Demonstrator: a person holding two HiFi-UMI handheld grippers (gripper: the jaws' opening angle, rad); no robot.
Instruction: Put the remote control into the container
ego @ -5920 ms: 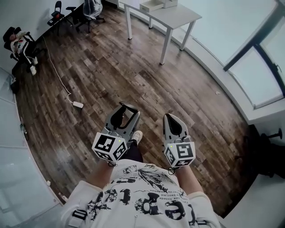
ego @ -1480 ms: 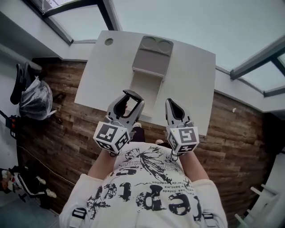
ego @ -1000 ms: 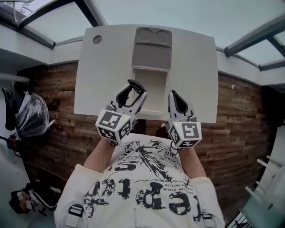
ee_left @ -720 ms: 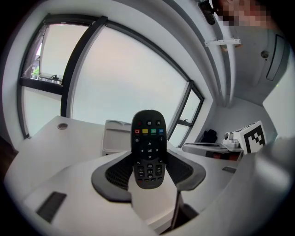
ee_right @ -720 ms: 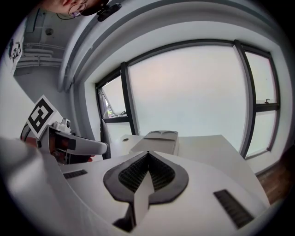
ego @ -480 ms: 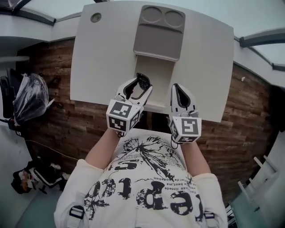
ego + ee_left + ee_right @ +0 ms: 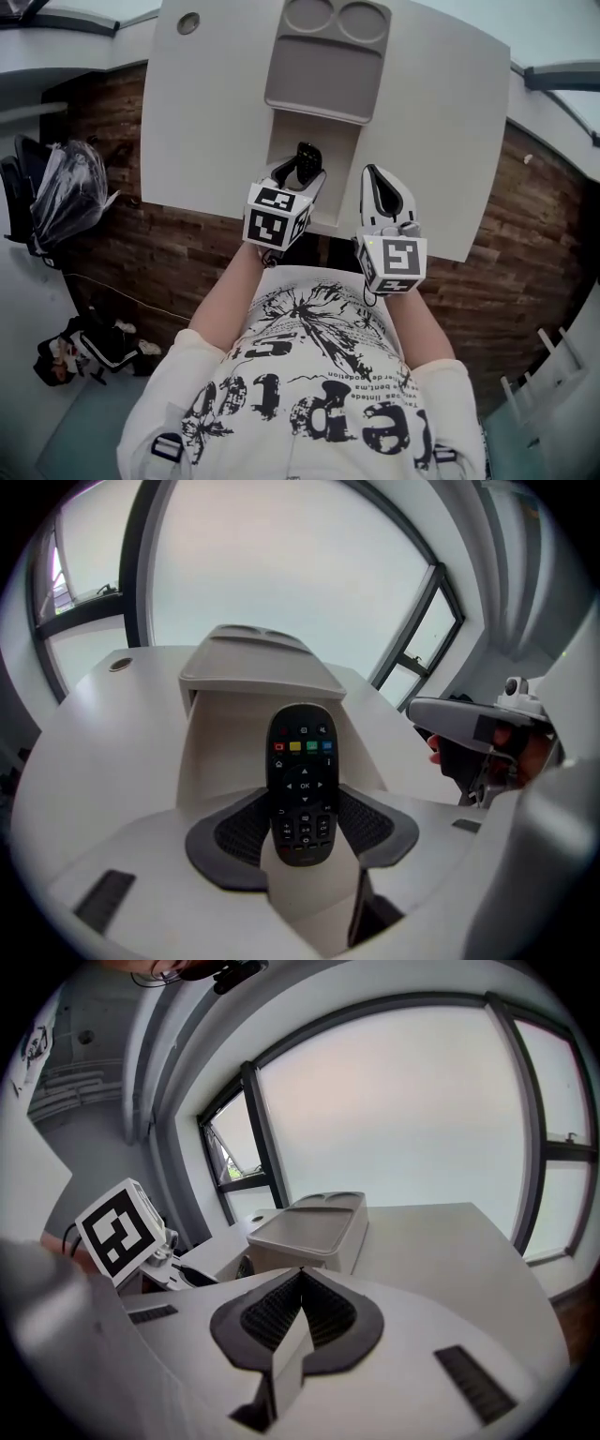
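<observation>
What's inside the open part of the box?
Only bare pale floor shows in the container's open part; nothing lies there. The remote control, held in the left gripper, covers its near end.

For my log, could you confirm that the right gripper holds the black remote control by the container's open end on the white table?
Not quite: the left gripper view shows the left gripper holding the black remote control; the right gripper is shut, empty. It is indeed by the open end of the container on the white table.
</observation>
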